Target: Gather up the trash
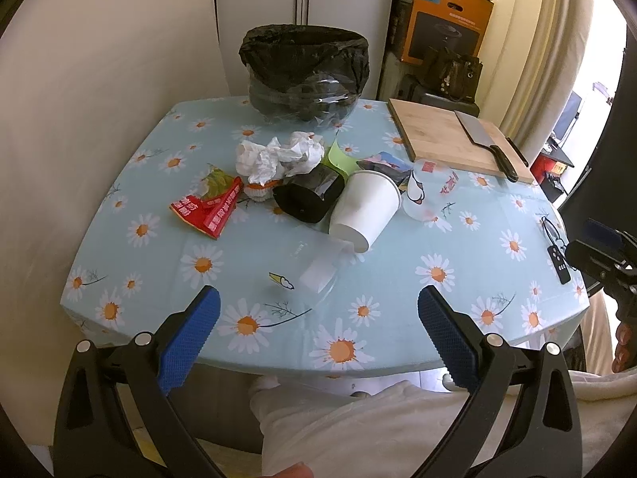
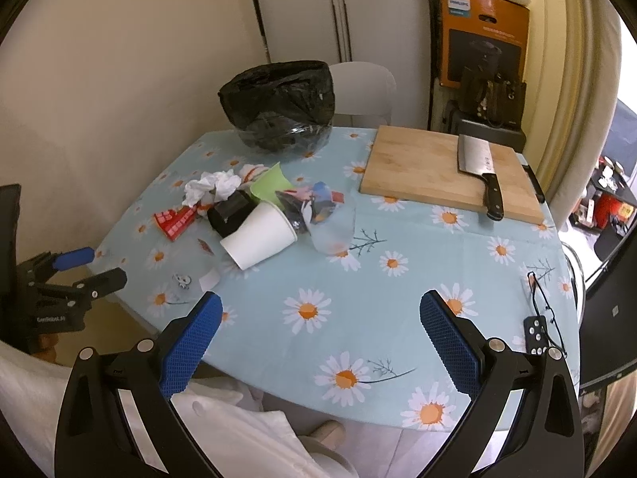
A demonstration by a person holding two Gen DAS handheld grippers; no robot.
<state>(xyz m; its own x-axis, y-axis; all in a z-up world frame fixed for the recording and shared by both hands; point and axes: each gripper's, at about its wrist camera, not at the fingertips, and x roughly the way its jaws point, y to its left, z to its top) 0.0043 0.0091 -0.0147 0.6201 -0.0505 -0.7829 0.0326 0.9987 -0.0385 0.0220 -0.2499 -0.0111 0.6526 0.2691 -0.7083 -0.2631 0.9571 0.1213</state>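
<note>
Both my claws, left gripper [image 1: 318, 310] and right gripper [image 2: 320, 314], hang wide and empty at the table's near edge, trash heap [image 1: 302, 183] mid-table before the bag-lined bin [image 1: 304, 75], ready for dropping in.

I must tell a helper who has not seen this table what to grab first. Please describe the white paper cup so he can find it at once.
Start at the black-lined bin at the far edge of the daisy tablecloth. The trash pile lies just in front of it. The white cup lies on its side at the pile's near edge, beside a black cup; it is the only plain white, uncrumpled thing there.
</note>
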